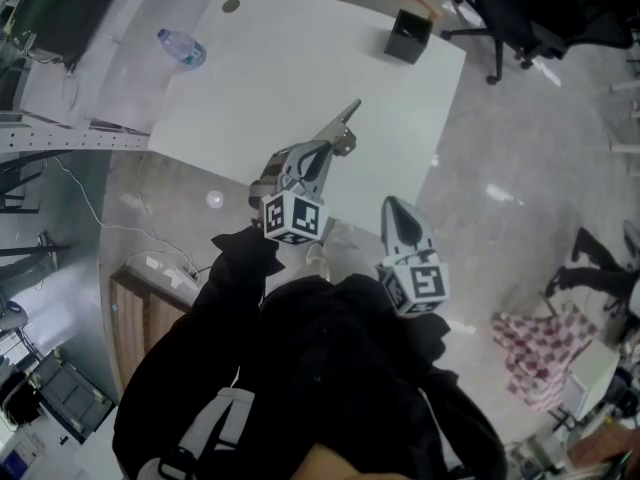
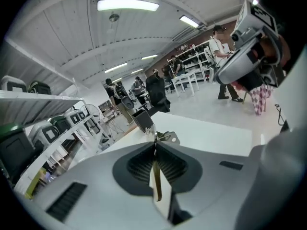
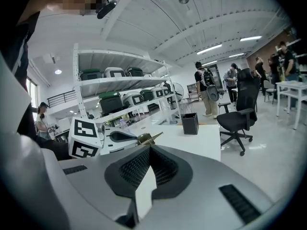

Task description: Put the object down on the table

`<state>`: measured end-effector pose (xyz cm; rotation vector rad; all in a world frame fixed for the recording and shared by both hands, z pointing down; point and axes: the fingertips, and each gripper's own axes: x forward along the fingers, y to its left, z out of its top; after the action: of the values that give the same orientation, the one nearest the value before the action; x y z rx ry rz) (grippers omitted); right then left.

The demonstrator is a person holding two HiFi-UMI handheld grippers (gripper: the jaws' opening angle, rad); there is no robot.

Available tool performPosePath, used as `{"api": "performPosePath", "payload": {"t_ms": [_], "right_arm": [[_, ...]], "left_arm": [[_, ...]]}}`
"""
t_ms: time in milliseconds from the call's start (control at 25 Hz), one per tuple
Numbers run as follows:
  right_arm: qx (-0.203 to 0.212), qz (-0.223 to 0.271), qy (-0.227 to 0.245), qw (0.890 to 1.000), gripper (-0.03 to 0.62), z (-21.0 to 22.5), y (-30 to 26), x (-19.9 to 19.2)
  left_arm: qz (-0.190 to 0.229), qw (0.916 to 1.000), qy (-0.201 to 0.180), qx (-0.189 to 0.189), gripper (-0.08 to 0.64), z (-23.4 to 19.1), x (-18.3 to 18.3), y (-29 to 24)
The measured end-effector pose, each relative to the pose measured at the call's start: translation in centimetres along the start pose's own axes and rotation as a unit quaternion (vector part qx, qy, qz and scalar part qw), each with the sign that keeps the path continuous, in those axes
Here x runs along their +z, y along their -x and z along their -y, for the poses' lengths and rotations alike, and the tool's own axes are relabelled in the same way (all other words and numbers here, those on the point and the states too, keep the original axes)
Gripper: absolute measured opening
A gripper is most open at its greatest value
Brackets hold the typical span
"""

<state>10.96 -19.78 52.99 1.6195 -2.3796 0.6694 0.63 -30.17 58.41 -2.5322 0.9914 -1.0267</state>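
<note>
White desk: a black square holder stands near its far corner; a clear plastic water bottle lies just beside its left edge.
Small silvery metal piece: gripped at the jaw tips, with its pointed end jutting forward over the middle of the desk. I cannot tell whether it touches the top.
Left tongs: clamped on the metal piece.
Right tongs: jaws pressed together with nothing between them, at the desk's near edge, apart from the left tongs.
Black office chair: on the floor beyond the desk's far right corner.
</note>
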Motion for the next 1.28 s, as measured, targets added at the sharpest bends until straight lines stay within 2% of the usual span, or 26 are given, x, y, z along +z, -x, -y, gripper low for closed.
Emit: {"api": "performPosePath", "payload": {"t_ms": [320,760,1040,1280], "right_arm": [[-0.001,-0.014,-0.005,1.000,0.002,0.8,-0.1,-0.5],[-0.009,-0.028,-0.012,0.999,0.002,2.3,-0.4,-1.1],[-0.016,-0.031,-0.013,0.999,0.002,3.2,-0.4,-1.1],[-0.018,-0.035,-0.014,0.999,0.002,3.7,-0.4,-1.3]], "left_arm": [[-0.024,0.9956,-0.088,-0.021,0.012,1.4,-1.0,-3.3],[-0.057,0.9806,-0.180,-0.051,0.014,2.8,-3.2,-7.3],[-0.065,0.9752,-0.202,-0.063,0.014,3.6,-4.3,-8.8],[-0.082,0.9723,-0.206,-0.074,0.014,4.1,-5.2,-9.2]]}}
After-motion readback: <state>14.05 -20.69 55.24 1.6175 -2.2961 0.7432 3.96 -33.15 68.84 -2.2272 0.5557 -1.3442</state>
